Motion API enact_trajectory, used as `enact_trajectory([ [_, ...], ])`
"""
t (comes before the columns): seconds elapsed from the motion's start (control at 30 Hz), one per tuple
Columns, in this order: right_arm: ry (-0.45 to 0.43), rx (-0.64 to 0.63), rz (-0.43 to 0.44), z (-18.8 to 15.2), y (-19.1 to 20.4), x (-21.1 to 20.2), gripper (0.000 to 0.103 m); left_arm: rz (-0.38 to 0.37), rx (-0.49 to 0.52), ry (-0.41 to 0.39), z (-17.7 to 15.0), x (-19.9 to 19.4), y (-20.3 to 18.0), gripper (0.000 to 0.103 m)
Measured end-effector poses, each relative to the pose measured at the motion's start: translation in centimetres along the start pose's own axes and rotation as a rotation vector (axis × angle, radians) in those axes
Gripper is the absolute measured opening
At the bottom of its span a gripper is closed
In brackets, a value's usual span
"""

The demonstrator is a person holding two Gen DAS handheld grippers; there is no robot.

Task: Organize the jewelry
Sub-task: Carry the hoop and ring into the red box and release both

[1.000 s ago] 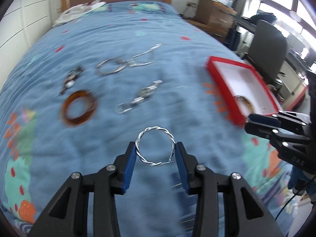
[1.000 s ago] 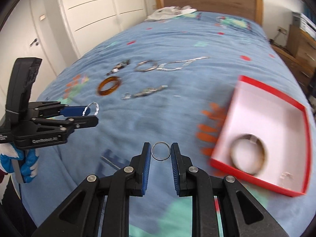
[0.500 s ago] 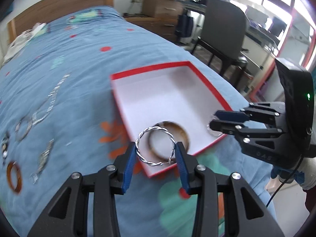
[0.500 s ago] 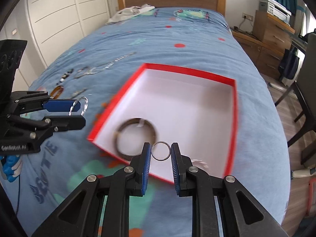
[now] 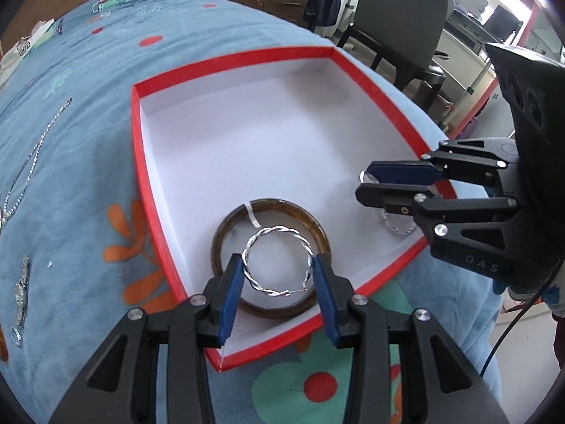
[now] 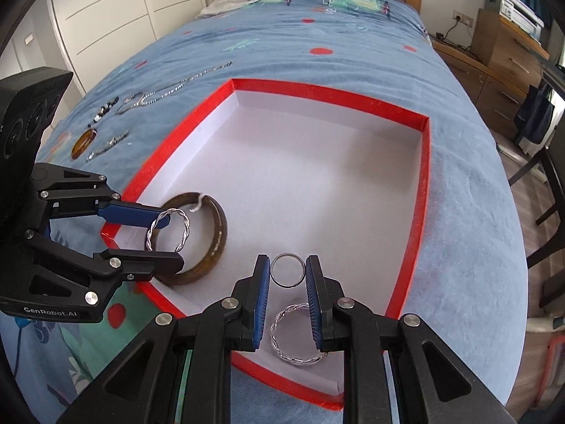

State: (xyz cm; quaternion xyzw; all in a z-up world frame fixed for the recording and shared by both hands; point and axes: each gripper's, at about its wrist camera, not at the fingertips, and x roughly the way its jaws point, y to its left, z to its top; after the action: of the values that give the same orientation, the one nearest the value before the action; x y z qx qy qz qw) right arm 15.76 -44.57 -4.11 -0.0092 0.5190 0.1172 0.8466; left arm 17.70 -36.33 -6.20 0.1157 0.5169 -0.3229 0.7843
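A red-rimmed white box (image 5: 141,162) (image 6: 423,190) lies on the blue bedspread. In it lie a brown bangle (image 5: 226,233) (image 6: 217,233) and a twisted silver hoop (image 6: 282,346) (image 5: 397,228). My left gripper (image 5: 277,275) (image 6: 166,240) is shut on a twisted silver hoop (image 5: 279,261) (image 6: 167,229) above the bangle. My right gripper (image 6: 287,282) (image 5: 367,185) is shut on a plain silver ring (image 6: 287,270) just above the box's near corner.
More jewelry lies on the bedspread left of the box: a silver chain (image 6: 176,86), a beaded piece (image 6: 104,109), an amber bangle (image 6: 83,143) and a silver bracelet (image 6: 107,146). A chair (image 5: 399,21) and drawers (image 6: 508,49) stand beside the bed.
Both grippers have moved from above the bedspread to above the box, still holding their rings, and have come lower and closer to the box floor.
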Motion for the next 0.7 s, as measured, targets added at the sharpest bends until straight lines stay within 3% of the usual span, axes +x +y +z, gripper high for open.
enact_trajectory([
  [0.27, 0.083, -0.123, -0.033, 0.0, 0.6, 0.8, 0.02, 0.01, 0.001, 0.022, 0.4, 1.2, 0.1, 0.038],
  [0.7, 0.115, -0.133, -0.022, 0.3, 0.4, 0.8, 0.024, 0.014, -0.012, 0.025, 0.5, 1.3, 0.0, 0.039],
])
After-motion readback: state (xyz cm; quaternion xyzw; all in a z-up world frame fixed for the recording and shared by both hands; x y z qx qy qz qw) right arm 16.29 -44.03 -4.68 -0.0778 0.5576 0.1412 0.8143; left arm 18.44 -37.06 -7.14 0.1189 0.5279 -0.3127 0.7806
